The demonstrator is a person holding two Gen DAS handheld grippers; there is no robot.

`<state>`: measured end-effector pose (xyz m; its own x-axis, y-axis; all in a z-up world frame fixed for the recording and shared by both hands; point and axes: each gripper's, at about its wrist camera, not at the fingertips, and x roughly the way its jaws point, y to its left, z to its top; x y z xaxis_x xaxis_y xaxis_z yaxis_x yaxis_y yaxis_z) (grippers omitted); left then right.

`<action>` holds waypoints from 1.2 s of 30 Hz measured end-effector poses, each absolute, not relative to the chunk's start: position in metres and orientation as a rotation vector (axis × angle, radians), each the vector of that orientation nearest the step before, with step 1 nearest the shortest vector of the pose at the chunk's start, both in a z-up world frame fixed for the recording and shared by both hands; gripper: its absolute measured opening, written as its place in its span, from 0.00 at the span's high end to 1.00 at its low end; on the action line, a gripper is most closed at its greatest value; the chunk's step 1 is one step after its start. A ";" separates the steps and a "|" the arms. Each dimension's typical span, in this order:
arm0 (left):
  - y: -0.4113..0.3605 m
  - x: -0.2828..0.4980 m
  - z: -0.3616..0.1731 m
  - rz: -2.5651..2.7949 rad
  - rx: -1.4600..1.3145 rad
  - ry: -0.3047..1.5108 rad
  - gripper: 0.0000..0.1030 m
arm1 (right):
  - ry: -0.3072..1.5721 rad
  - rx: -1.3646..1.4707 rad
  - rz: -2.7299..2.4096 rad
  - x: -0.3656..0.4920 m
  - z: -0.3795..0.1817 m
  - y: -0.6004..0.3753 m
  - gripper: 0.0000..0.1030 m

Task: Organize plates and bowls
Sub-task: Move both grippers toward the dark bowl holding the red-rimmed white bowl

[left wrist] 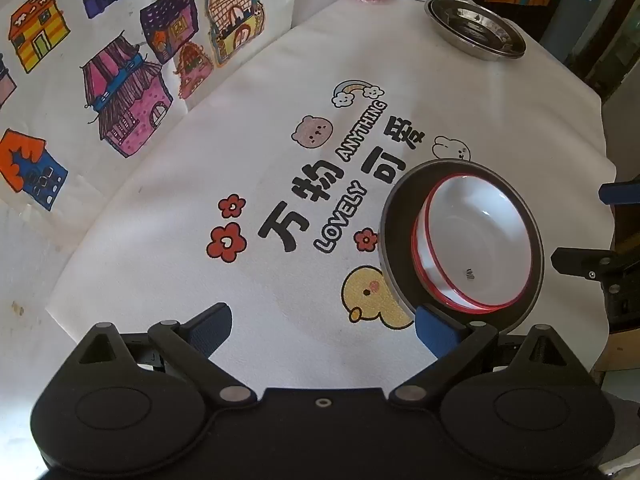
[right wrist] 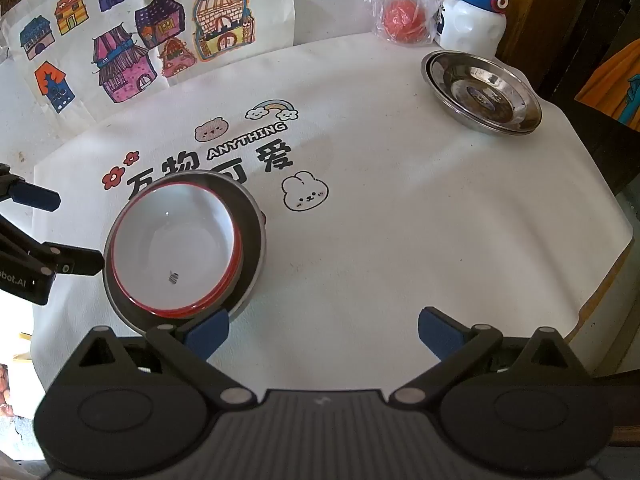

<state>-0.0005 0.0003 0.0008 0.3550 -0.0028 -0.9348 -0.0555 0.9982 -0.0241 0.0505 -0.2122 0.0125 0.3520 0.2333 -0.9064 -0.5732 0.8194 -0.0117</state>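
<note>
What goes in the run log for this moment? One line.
left: open, empty | right: open, empty | bowl: in dark plate | steel plates: stacked, far right

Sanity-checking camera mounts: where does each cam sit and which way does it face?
Left wrist: on the left gripper, low over the tablecloth, facing the far wall; own open jaws show, bowl at right.
Right wrist: on the right gripper, same heading; own open jaws, left gripper's fingers at left edge.
Shared: bowl in a dark plate, steel plates, red ball.
</note>
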 end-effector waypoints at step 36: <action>0.003 0.006 -0.005 0.026 -0.092 1.224 0.05 | 1.089 -0.346 0.535 0.061 0.007 -0.209 0.00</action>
<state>0.0061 0.0034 -0.0052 0.3397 -0.0293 -0.9401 -0.0694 0.9960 -0.0561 0.0609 -0.2091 0.0070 0.3563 0.2395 -0.9031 -0.5689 0.8224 -0.0064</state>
